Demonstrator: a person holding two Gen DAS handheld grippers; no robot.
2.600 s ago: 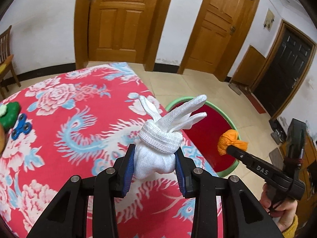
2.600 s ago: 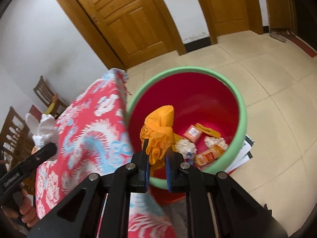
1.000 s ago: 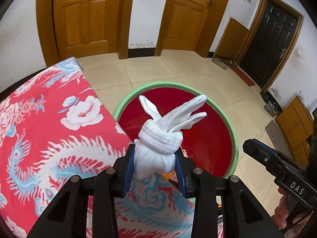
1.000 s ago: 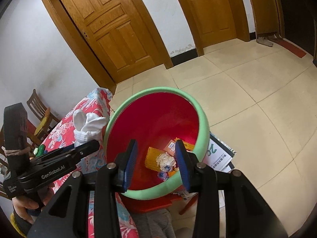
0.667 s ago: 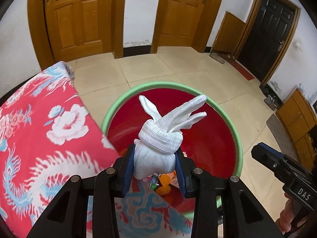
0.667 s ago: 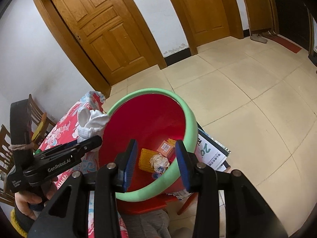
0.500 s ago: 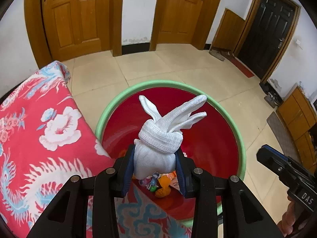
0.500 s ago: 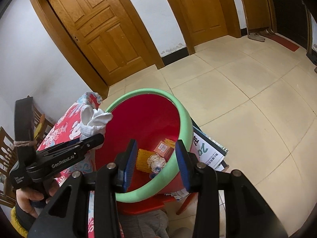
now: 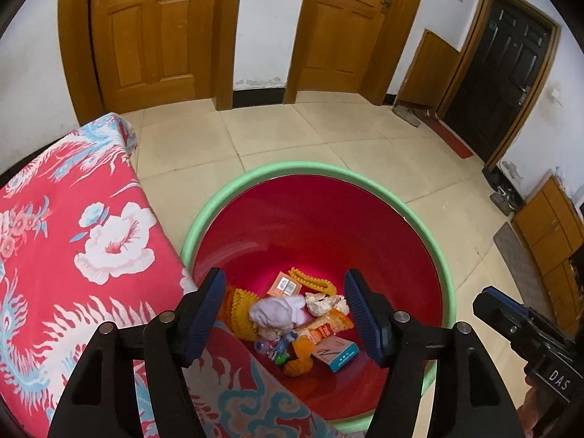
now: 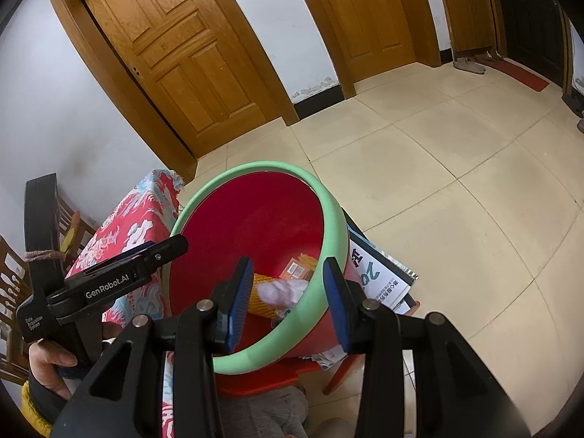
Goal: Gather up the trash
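Note:
A red bin with a green rim [image 9: 401, 215] stands beside the table. My left gripper [image 9: 283, 306] is open and empty above it. A white glove [image 9: 279, 312] lies at the bottom on other trash: orange foam netting [image 9: 239, 314], crumpled paper, snack wrappers and a small box [image 9: 335, 354]. My right gripper [image 10: 288, 292] is open and empty over the bin's near rim [image 10: 328, 255]. The glove also shows in the right wrist view [image 10: 281, 290], and so does the left gripper [image 10: 160, 252].
A table with a red floral cloth [image 9: 73, 255] borders the bin on the left. Papers [image 10: 376, 270] lie under the bin on a red stool. Wooden doors [image 9: 153, 36] stand behind on a tiled floor. Wooden chairs [image 10: 69, 219] are at the far left.
My left gripper moved from over the table to over the bin, opened, and the white glove dropped in. My right gripper had earlier released the orange netting and stays open.

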